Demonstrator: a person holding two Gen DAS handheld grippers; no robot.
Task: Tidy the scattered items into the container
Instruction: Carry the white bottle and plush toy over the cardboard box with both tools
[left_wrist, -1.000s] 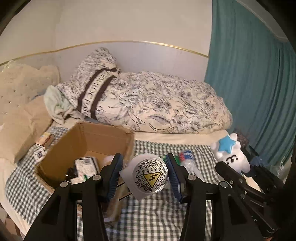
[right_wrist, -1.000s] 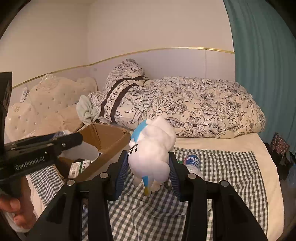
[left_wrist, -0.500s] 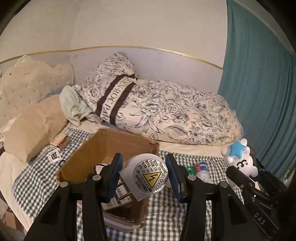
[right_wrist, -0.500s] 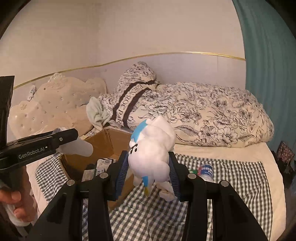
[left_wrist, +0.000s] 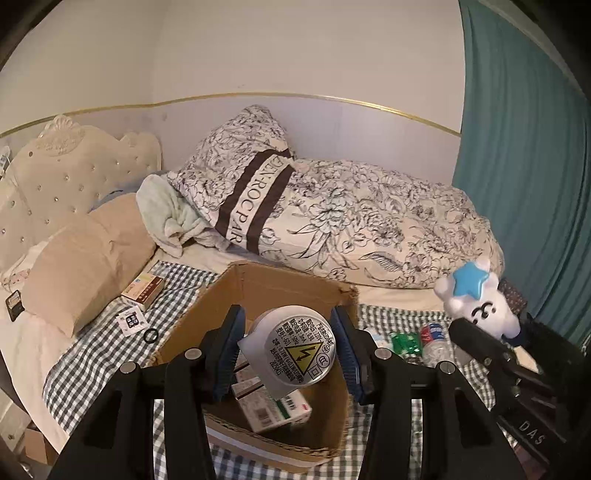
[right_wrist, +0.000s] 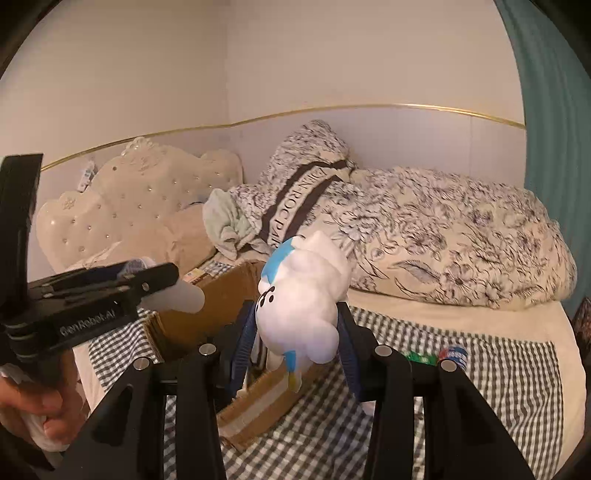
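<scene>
- Left gripper (left_wrist: 290, 352) is gripping a round white plug-in device (left_wrist: 291, 347) w/ a yellow warning label; blue fingers (left_wrist: 231, 354) are pressing on both its sides, holding it over the open cardboard box (left_wrist: 258, 284).
- Right gripper (right_wrist: 295, 343) is gripping a white plush toy (right_wrist: 303, 314) w/ a blue star on its head; fingers (right_wrist: 345, 350) are squeezing it from both sides, toy hanging tilted, above the checked blanket (right_wrist: 498, 373), just beside the box's near right corner (right_wrist: 221, 295).
- In left wrist view the same toy (left_wrist: 476, 302) is showing at far right, held up in the other tool, off to the right of the box.
- Box is sitting on the bed's checked blanket (left_wrist: 92, 350); small medicine cartons (left_wrist: 273, 406) are lying inside on its floor.
- Still outside the box: a small plastic bottle (left_wrist: 432, 339) and a green packet (left_wrist: 406, 339) lying to its right; a red-and-white carton (left_wrist: 144, 290), a small square card (left_wrist: 131, 321) and a black ring (left_wrist: 150, 335) lying to its left near the beige pillow (left_wrist: 74, 273).
- Floral duvet (left_wrist: 369, 229) is heaped behind the box, along the wall.
- A hand (right_wrist: 33, 413) is gripping the left tool's handle at lower left of right wrist view.
</scene>
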